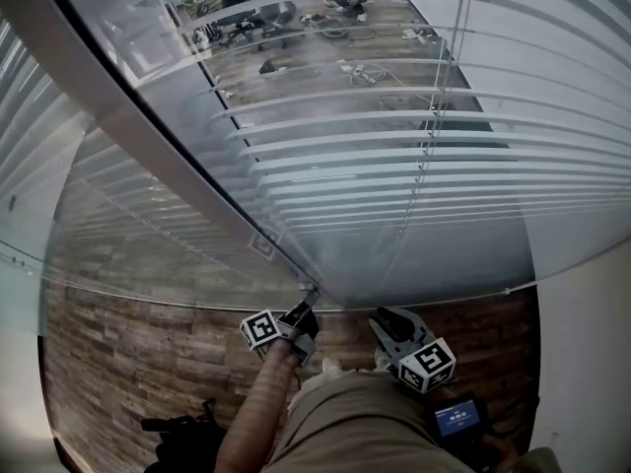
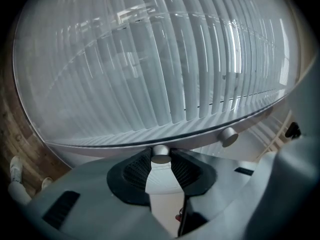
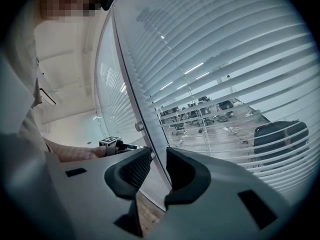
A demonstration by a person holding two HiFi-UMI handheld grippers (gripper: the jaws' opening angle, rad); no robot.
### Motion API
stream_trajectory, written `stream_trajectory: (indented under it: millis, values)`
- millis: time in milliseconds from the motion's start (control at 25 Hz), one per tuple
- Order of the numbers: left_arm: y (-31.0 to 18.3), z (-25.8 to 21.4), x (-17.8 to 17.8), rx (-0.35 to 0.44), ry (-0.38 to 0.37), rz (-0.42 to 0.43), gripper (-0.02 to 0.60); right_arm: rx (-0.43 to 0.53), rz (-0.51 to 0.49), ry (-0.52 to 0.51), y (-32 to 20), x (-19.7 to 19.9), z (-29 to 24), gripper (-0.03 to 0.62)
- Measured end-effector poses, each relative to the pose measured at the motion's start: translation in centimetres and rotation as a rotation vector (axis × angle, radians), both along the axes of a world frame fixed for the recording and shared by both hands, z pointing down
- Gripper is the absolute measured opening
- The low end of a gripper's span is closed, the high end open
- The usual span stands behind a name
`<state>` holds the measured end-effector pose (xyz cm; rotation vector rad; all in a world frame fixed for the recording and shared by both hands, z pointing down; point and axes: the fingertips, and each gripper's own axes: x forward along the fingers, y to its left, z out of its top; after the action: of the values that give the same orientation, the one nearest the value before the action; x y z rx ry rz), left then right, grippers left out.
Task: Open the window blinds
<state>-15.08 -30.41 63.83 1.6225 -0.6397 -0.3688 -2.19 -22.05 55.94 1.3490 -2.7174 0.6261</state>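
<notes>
White slatted blinds [image 1: 394,156] hang behind a glass wall, their slats tilted so the office beyond shows through. A small round grey knob [image 2: 160,153] sticks out of the grey frame [image 1: 168,156]. My left gripper [image 2: 161,165] is shut on this knob, its dark pads on either side of it. In the head view the left gripper [image 1: 308,304] touches the frame's lower end. My right gripper [image 1: 385,318] hovers just to the right, apart from the glass. In its own view the right gripper [image 3: 159,159] is open with nothing between its fingers.
A second knob [image 2: 229,136] sits further along the same frame. Wood-look floor [image 1: 128,353] lies below, with a black object [image 1: 182,432] on it at the left. A small device with a blue screen [image 1: 458,420] hangs at the person's waist. Office chairs [image 1: 256,8] stand beyond the glass.
</notes>
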Motion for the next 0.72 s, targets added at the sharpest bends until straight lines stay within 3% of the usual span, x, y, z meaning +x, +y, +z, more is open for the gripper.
stream_trajectory:
  millis: [280,720]
  values:
    - [-0.2,-0.6,0.8,-0.017,0.023,0.002,0.137,0.0,0.004,0.001,-0.1,0.9,-0.8,0.104]
    - [0.2,-1.7,0.4,0.048,-0.001,-0.055,0.143,0.008,0.011,0.001,0.9,1.3,-1.5,0.104]
